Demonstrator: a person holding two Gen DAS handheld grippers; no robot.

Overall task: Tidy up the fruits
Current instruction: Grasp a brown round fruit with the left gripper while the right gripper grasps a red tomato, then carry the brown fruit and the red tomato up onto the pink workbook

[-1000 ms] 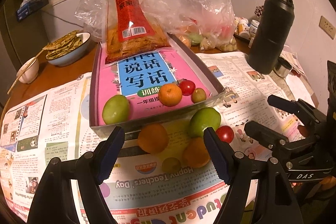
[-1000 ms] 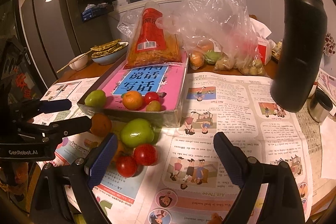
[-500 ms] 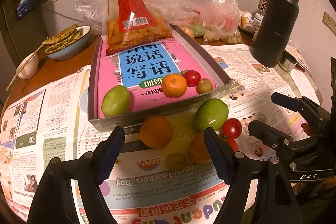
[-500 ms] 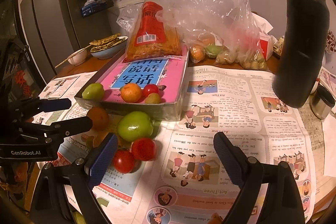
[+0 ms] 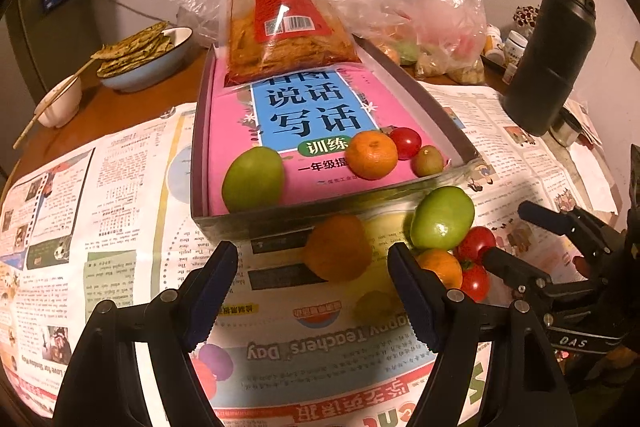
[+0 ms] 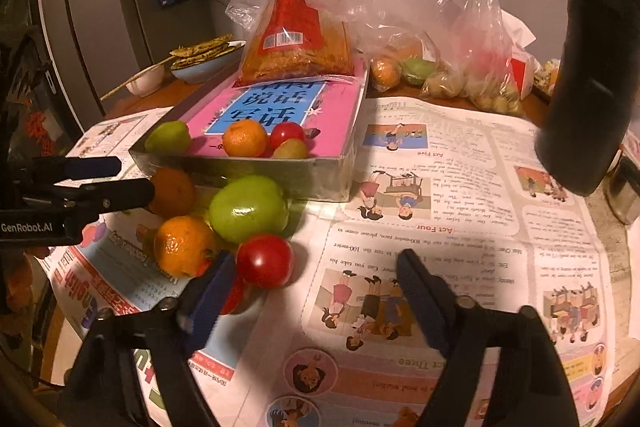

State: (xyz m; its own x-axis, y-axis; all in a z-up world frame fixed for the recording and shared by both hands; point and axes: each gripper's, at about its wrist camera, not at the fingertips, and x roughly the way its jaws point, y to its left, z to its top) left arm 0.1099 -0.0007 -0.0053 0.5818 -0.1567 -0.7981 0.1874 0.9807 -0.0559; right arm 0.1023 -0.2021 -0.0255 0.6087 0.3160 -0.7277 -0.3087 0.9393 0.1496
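Observation:
A shallow box [image 5: 200, 163] holds a pink book with a green fruit [image 5: 253, 179], an orange [image 5: 371, 155], a red tomato [image 5: 406, 143] and a small olive fruit [image 5: 428, 161] on it. Loose fruit lies on the newspaper in front: an orange [image 5: 338, 247], a big green fruit [image 5: 442, 217] [image 6: 248, 207], another orange [image 6: 182, 245], red tomatoes [image 6: 265, 259]. My left gripper [image 5: 314, 293] is open just before the loose orange. My right gripper [image 6: 316, 281] is open, its left finger [image 6: 212, 287] by the tomatoes.
A snack bag [image 5: 280, 23] lies on the box's far end. A plastic bag of fruit [image 6: 432, 39] sits behind. A black flask [image 5: 550, 59] stands at the right. A bowl of flatbread [image 5: 140, 55] and a small bowl [image 5: 60, 103] sit far left.
Both grippers have moved forward toward the loose fruit, which now looms larger. Both stay open and nothing has been picked up.

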